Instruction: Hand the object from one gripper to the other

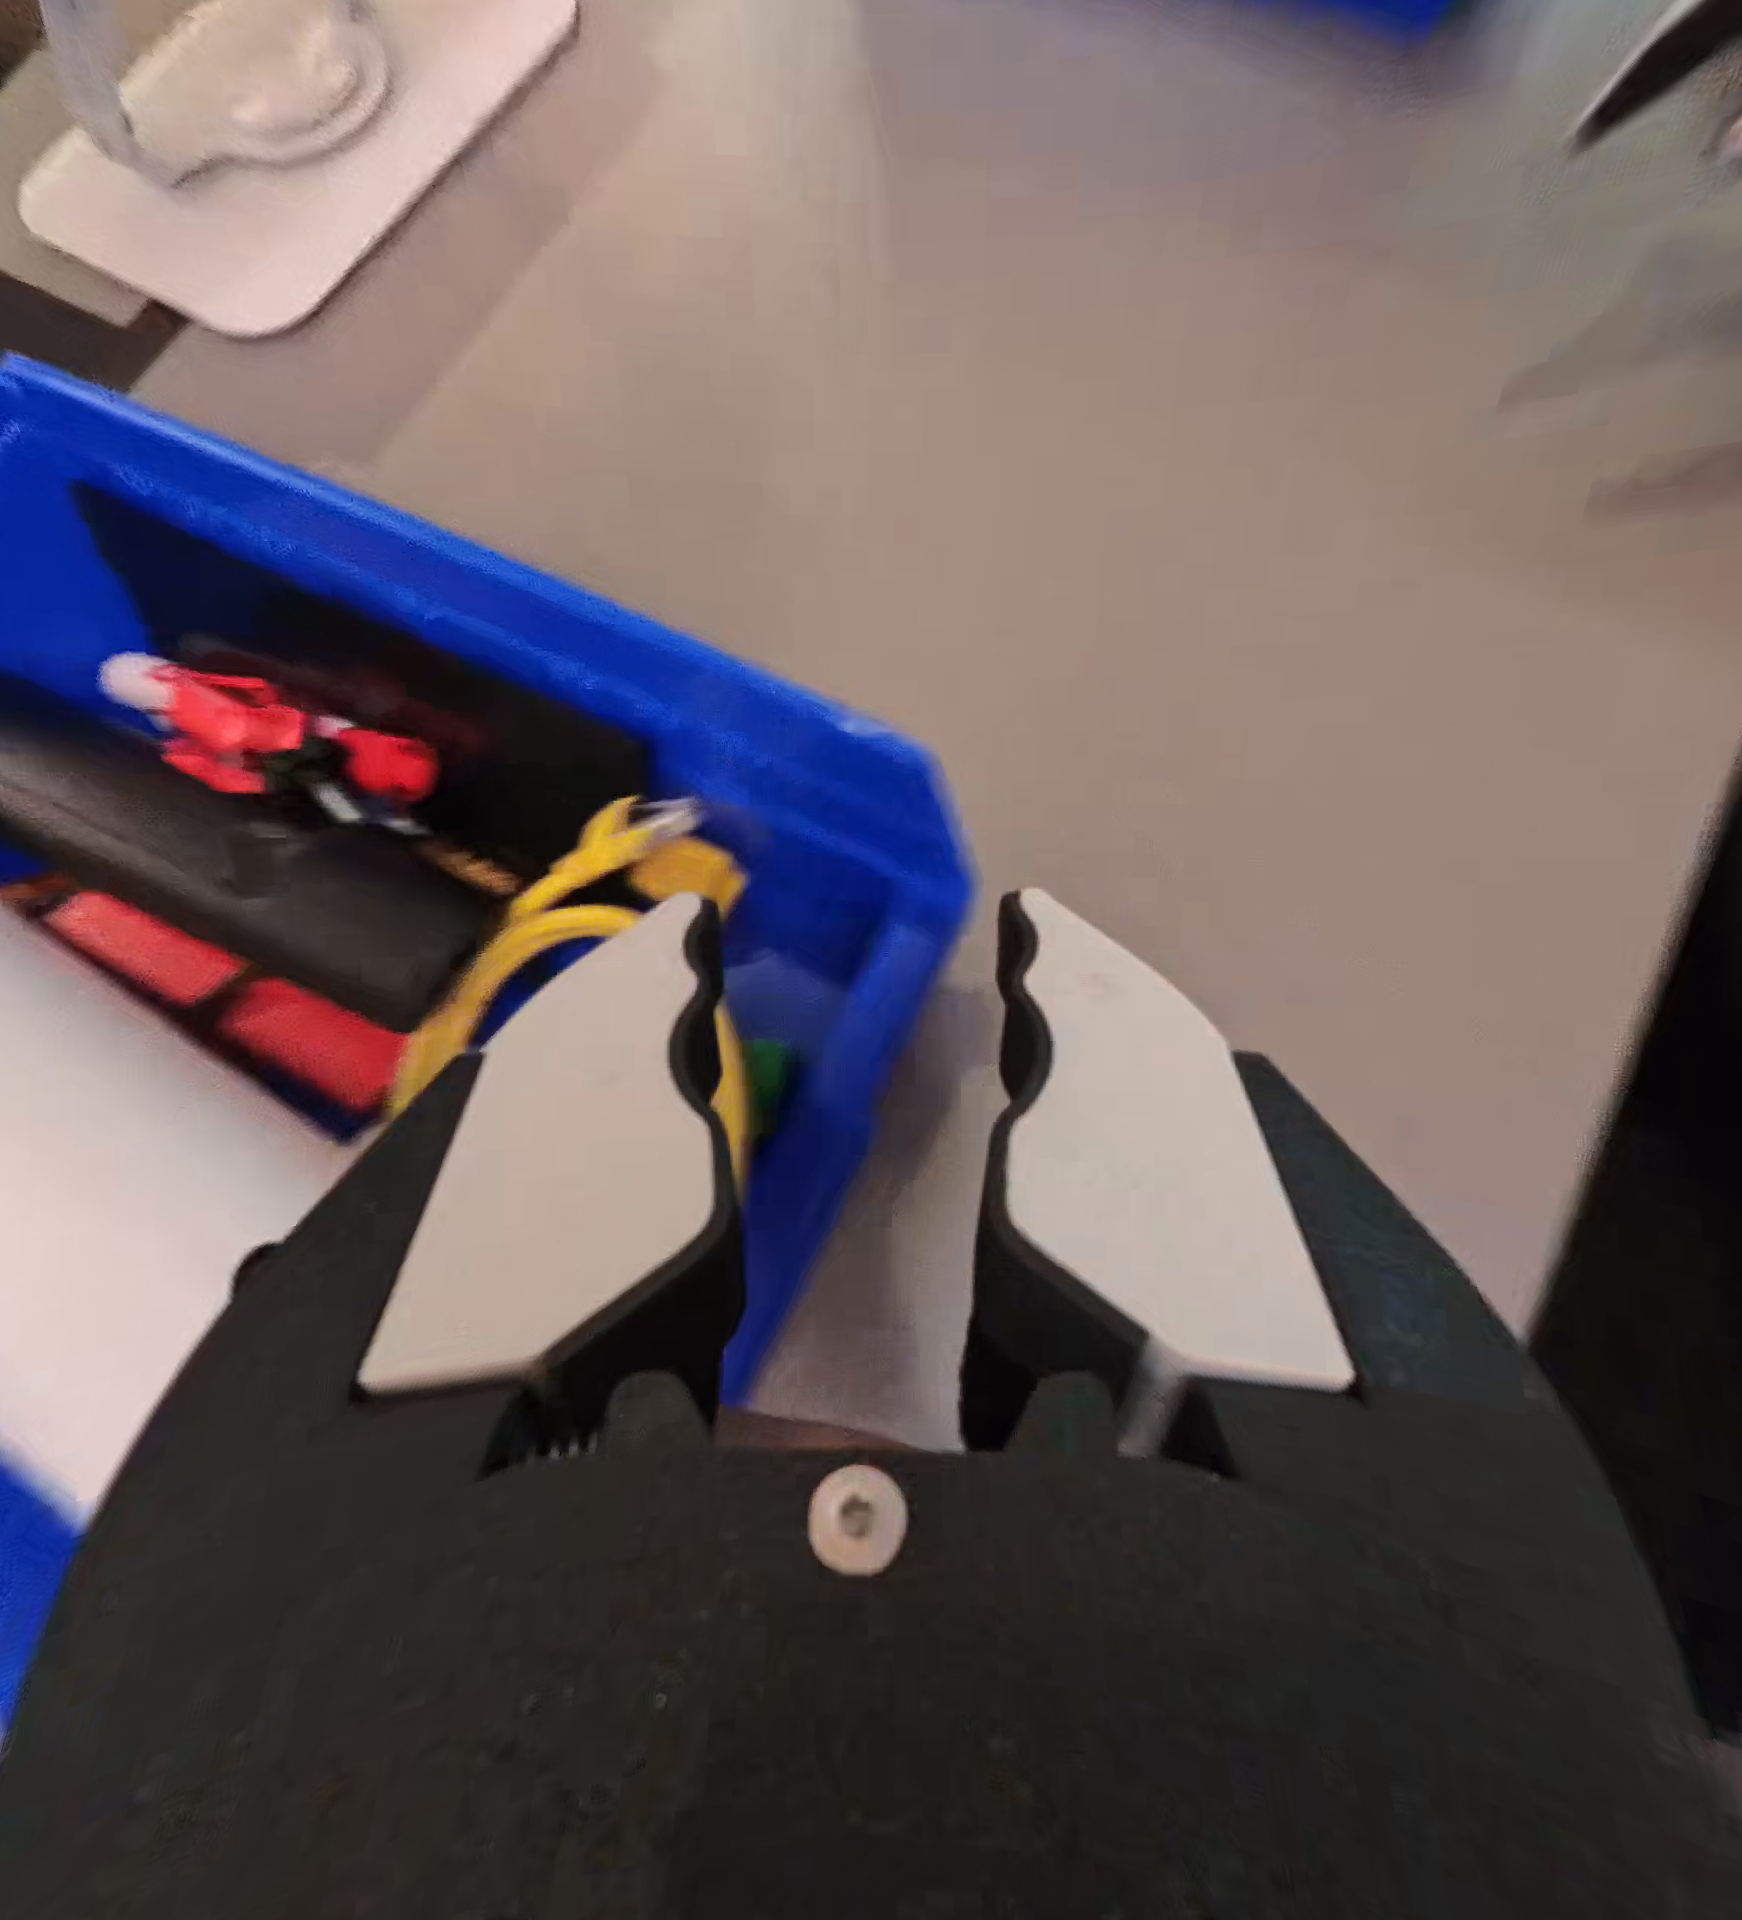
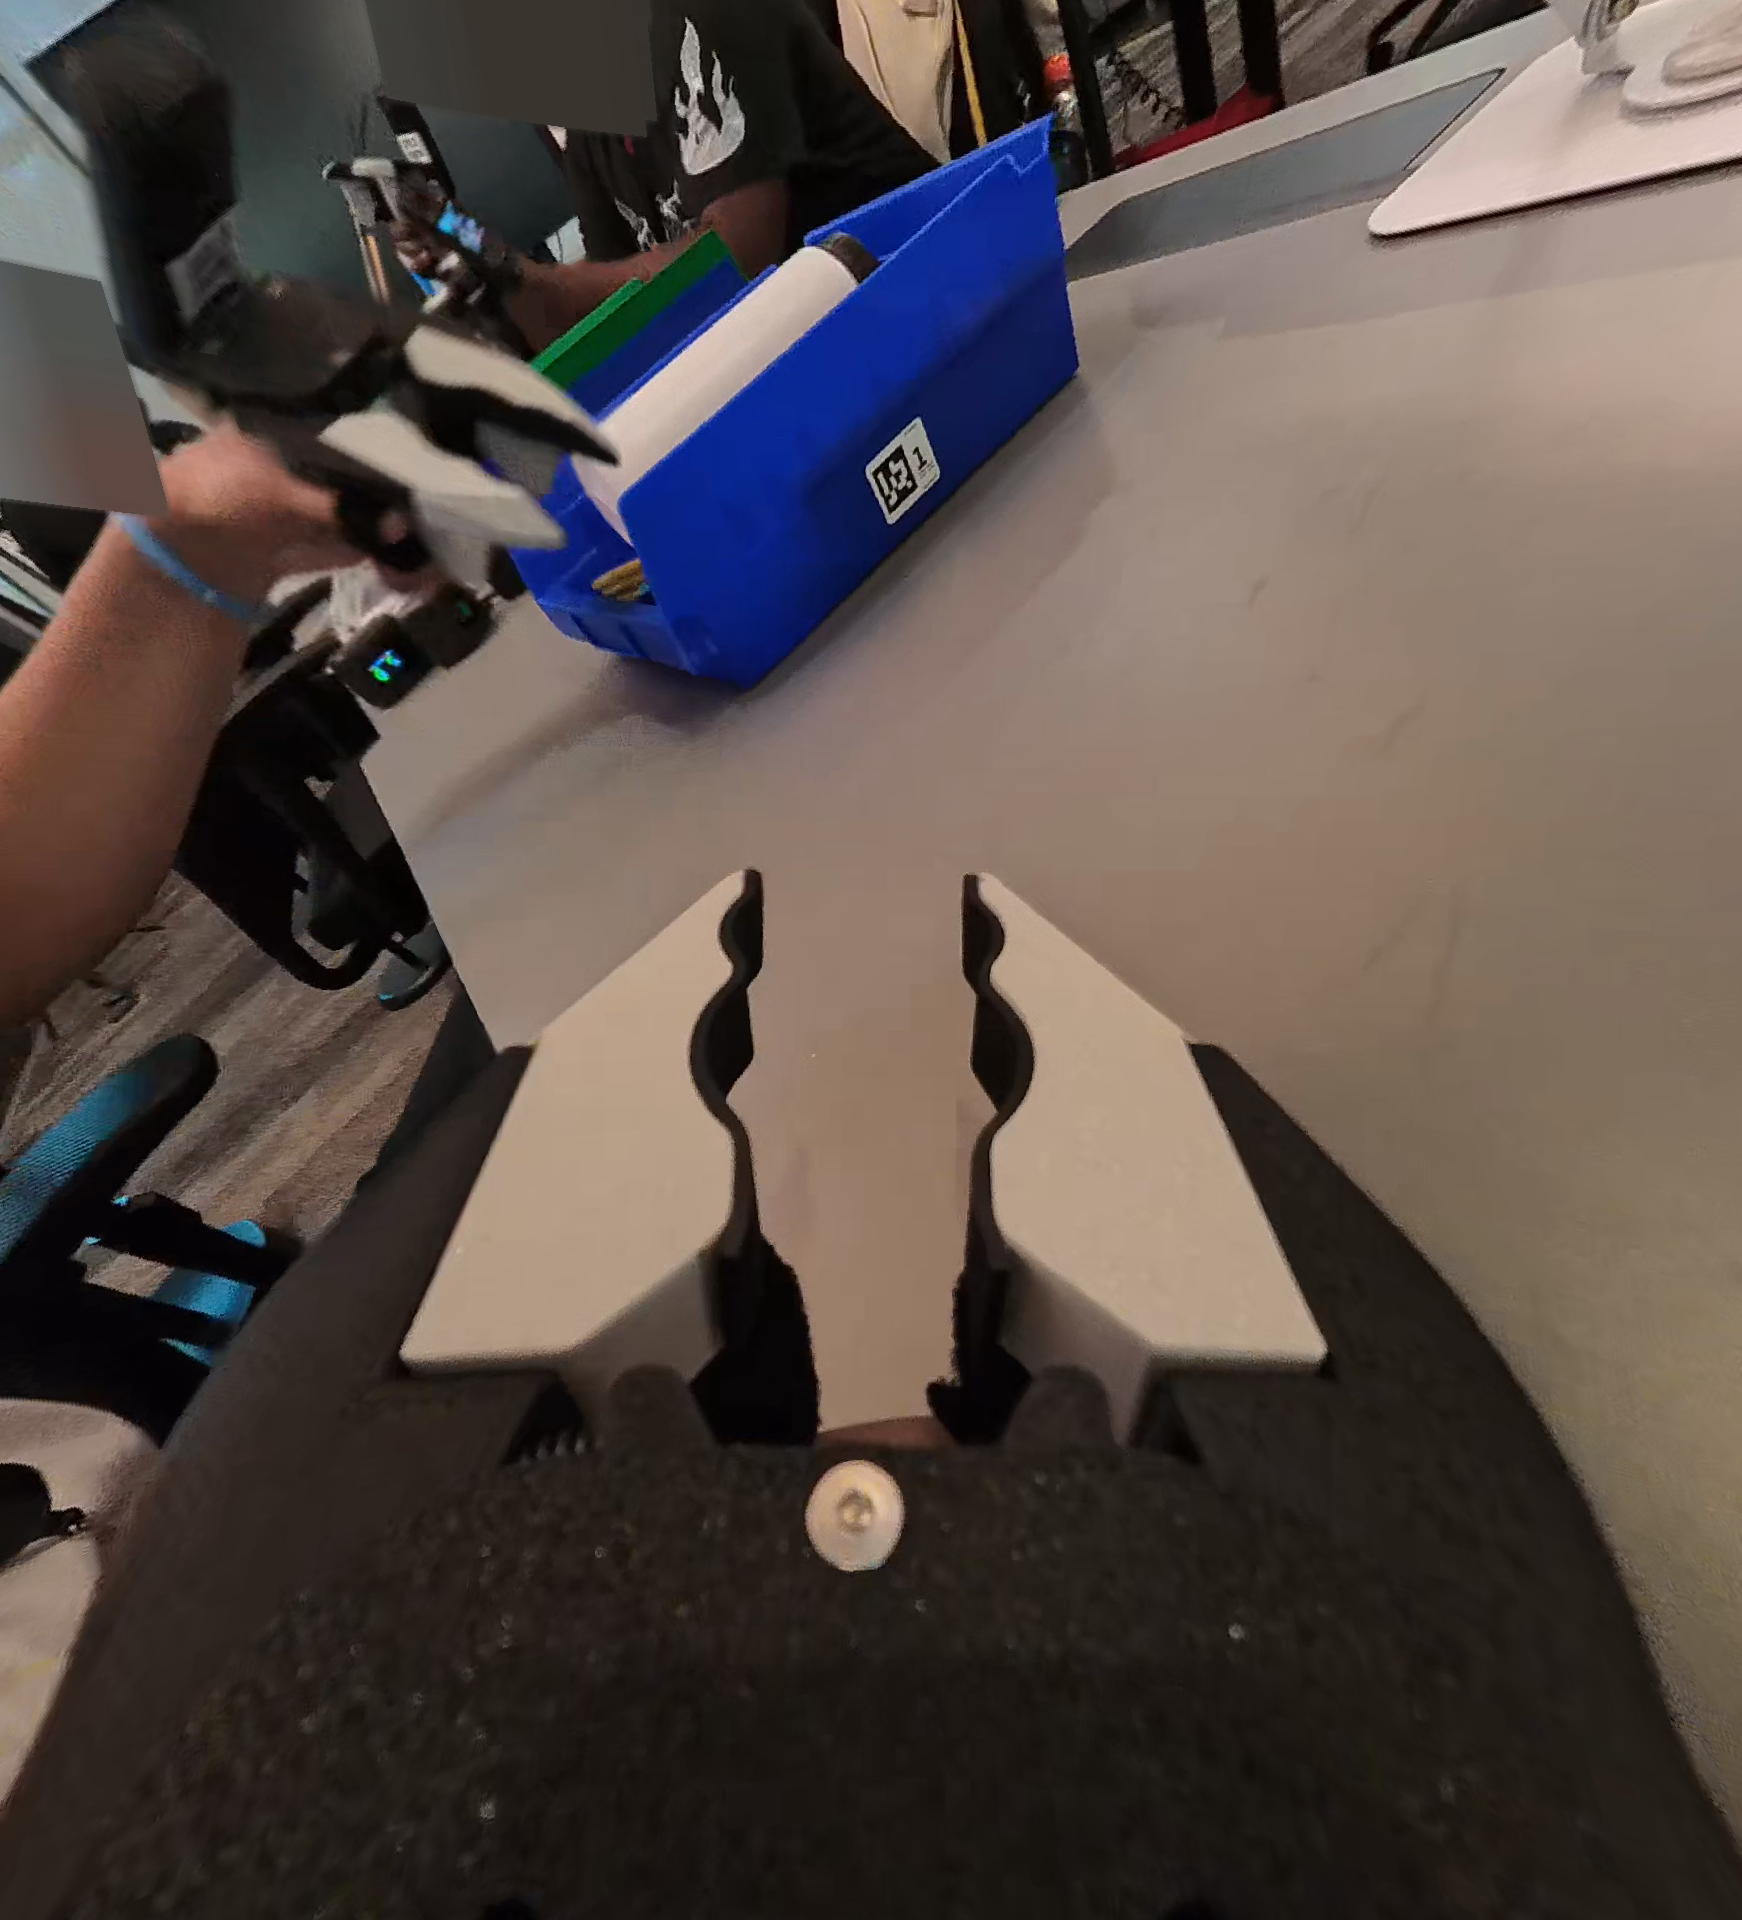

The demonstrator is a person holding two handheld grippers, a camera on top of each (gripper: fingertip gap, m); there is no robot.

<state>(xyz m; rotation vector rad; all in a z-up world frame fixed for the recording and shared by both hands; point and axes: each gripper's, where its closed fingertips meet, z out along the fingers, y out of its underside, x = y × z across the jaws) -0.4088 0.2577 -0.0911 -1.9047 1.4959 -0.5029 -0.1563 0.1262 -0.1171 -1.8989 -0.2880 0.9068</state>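
- The object to be handed over is in neither gripper; which of the things in the blue plastic bin point(image 1: 815, 769) it is, I cannot tell.
- The left gripper point(image 1: 851, 925) has its grey, black-edged fingers point(image 1: 576, 1122) spread with a clear gap between them and nothing in the gap; it hangs over the near corner of the bin, one finger above the bin's inside and the other above the bare table.
- The right gripper point(image 2: 859, 899) stands likewise parted and empty, its grey fingers point(image 2: 597, 1174) pointing out over the smooth grey tabletop point(image 2: 1366, 727), well apart from the bin.
- Just past the left gripper's fingertip, inside the bin, lies a coiled yellow cable point(image 1: 555, 914) with a clear plug end (partly hidden by the finger).
- Farther in lie a red and black tool-like item point(image 1: 275, 738), blurred, a flat black block point(image 1: 192, 873) and a long white roll point(image 2: 721, 353) along one wall.
- A small green thing point(image 1: 773, 1070) sits low in the bin's corner; what it is cannot be made out.
- A square black-and-white sticker point(image 2: 903, 470) is on the bin's outer wall.
- In the right wrist view, a person's forearm wearing a thin blue band point(image 2: 186, 582) holds the left gripper over the bin's end.
- A white rounded mat point(image 1: 254, 208) lies at the table's far side, with a clear container on it.
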